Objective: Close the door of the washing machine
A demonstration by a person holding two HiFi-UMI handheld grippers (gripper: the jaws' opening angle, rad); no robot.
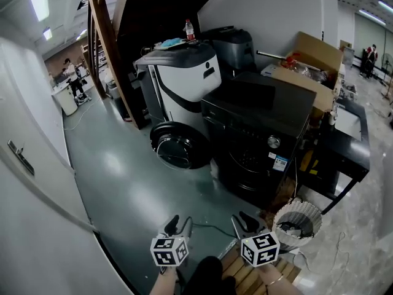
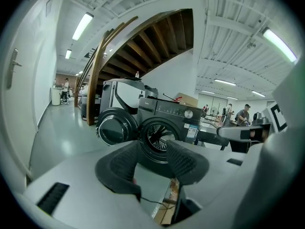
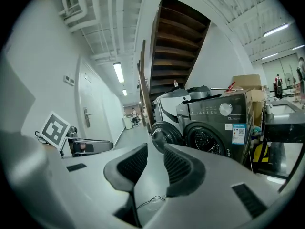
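Faced the washing machine (image 1: 258, 143) from well back, a dark front-loader planted on the grey-green floor (image 1: 123, 183). Found its round door (image 1: 178, 145) swung wide open, hanging off the left side of the front, well clear of the drum mouth, inner face turned out over the floor. Caught the drum (image 2: 157, 140) bare and exposed, dead ahead in the left gripper view.

Read the left gripper (image 2: 151, 150) with jaws standing fairly wide, only air between the ribbed pads, the drum mouth framed in the gap. Read the right gripper (image 3: 155, 152) with jaws parted more narrowly, empty as well, aimed toward the open door and the control panel. Held the pair low and side by side at the bottom of the head view, far short of the washing machine, touching nothing.

Spotted a white machine (image 1: 184, 82) right behind the open door, a bottle (image 1: 189, 29) standing up top at the back. Picked out a cardboard box (image 1: 316, 63) above and to the right of the washing machine, against the wall, and a black worktop (image 1: 353, 149) just beside it on that side. Clocked a white pleated bin (image 1: 297, 223) on the floor near the front right corner, close ahead of the right gripper, scraps inside. Traced a thin cable (image 1: 206, 228) across the floor between the grippers and the washing machine. Took in a wooden staircase (image 1: 104, 35) climbing behind it all, a lever handle (image 1: 20, 157) on the white wall at far left, and a person (image 1: 72, 75) far off down the hall.
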